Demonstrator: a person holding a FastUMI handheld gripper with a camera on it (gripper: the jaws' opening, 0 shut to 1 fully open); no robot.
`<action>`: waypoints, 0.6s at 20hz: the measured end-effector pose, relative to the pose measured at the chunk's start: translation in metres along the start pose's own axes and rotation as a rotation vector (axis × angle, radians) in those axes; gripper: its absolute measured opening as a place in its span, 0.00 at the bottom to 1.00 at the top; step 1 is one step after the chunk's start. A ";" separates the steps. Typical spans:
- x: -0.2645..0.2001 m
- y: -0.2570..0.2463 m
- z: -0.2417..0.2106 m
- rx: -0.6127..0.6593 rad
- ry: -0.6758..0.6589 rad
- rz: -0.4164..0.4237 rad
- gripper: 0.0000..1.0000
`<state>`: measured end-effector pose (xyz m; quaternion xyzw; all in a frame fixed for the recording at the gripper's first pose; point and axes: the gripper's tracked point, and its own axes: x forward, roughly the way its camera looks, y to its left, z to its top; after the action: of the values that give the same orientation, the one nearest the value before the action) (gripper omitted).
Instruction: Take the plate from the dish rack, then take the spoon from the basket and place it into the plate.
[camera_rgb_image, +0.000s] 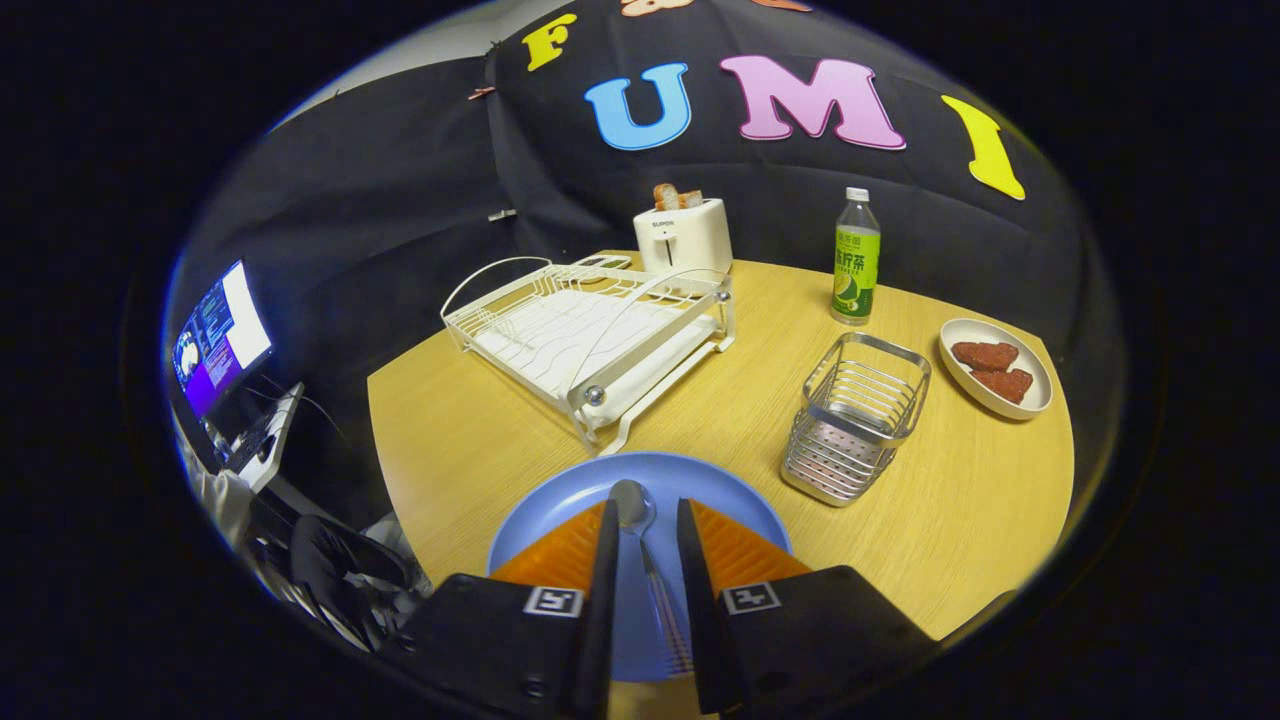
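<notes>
A blue plate (556, 503) lies on the wooden table at the near edge, directly under my gripper (646, 505). A metal spoon (634, 506) rests in the plate between my two fingers, its bowl near the left fingertip and its handle running back toward me. The fingers stand apart with a gap wider than the spoon's handle, so the gripper is open and not pressing on the spoon. Beyond the plate stands the white wire dish rack (590, 335), with no dishes in it. The silver wire basket (855, 415) stands ahead to the right, with nothing inside.
A white toaster (683, 235) with bread stands behind the rack. A green-labelled bottle (857, 260) stands beyond the basket. A small white dish (1000, 395) with red pieces sits at the far right. An open laptop (220, 335) is off the table to the left.
</notes>
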<state>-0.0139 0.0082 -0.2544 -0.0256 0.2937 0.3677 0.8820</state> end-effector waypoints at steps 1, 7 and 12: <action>-0.001 -0.001 0.003 0.013 -0.004 -0.009 0.52; -0.035 -0.017 0.061 0.013 -0.135 -0.133 0.99; -0.077 -0.034 0.138 0.046 -0.303 -0.333 0.99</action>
<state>0.0349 -0.0289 -0.1048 0.0022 0.1578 0.2100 0.9649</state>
